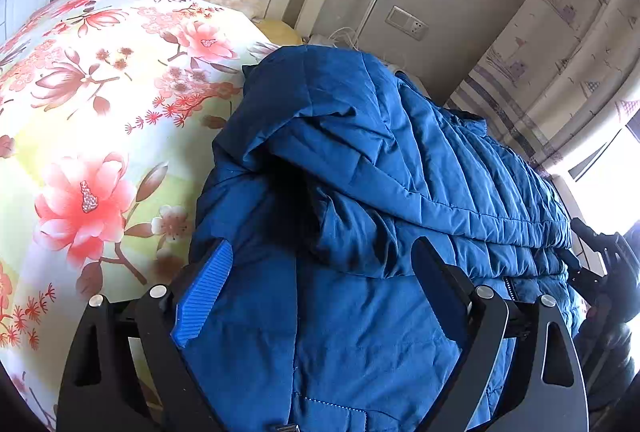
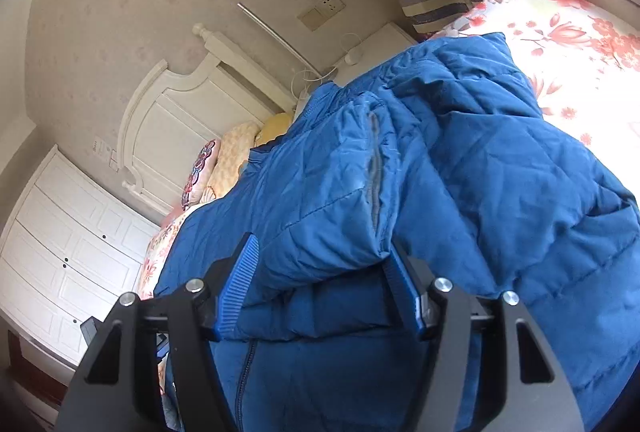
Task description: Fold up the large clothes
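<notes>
A blue padded jacket [image 1: 360,192] lies bunched on a bed with a floral cover [image 1: 100,92]. The left gripper [image 1: 324,280] hovers over the jacket's near end, its fingers [image 1: 204,292] wide apart, gripping nothing. The right gripper [image 2: 320,284] also has its fingers [image 2: 240,284] apart, straddling a folded-over flap, likely a sleeve, without pinching it. To fold well, each gripper should probably close on a single edge layer, then both lift together and lay the fabric flat.
</notes>
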The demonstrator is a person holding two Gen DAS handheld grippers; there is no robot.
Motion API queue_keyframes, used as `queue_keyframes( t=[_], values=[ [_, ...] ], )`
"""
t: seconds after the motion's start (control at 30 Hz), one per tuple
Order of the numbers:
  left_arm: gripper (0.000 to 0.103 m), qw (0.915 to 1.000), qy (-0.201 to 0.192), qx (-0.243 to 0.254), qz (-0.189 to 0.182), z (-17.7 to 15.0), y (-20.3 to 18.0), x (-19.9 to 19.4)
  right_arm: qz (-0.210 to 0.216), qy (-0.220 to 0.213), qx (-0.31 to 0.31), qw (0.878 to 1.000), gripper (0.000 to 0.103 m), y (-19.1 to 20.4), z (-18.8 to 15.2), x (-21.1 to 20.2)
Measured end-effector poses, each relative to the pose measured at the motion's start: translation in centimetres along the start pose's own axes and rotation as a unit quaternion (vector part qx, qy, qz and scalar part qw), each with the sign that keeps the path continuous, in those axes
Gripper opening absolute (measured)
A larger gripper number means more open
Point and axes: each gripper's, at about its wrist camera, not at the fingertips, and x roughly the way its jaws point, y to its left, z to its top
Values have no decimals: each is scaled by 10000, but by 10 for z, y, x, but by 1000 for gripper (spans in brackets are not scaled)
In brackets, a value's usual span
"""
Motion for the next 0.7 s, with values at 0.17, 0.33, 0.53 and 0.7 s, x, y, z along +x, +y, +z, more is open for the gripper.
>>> queue_keyframes(
  t=[0.17,0.33,0.53,0.7],
  values=[
    [88,10000,3,-4,-16,0,0,0,-125,226,277,9993,61,12,-4,25],
    [88,10000,-9,-16,-31,-1,1,0,161,-125,-155,9997,19,39,-11,9],
    [88,10000,-6,12,-2,-1,-1,0,585,-791,-782,9921,18,75,-10,-69],
    [88,10000,7,32,17,-1,-1,0,97,-383,-449,9982,18,24,-10,-67]
  ],
)
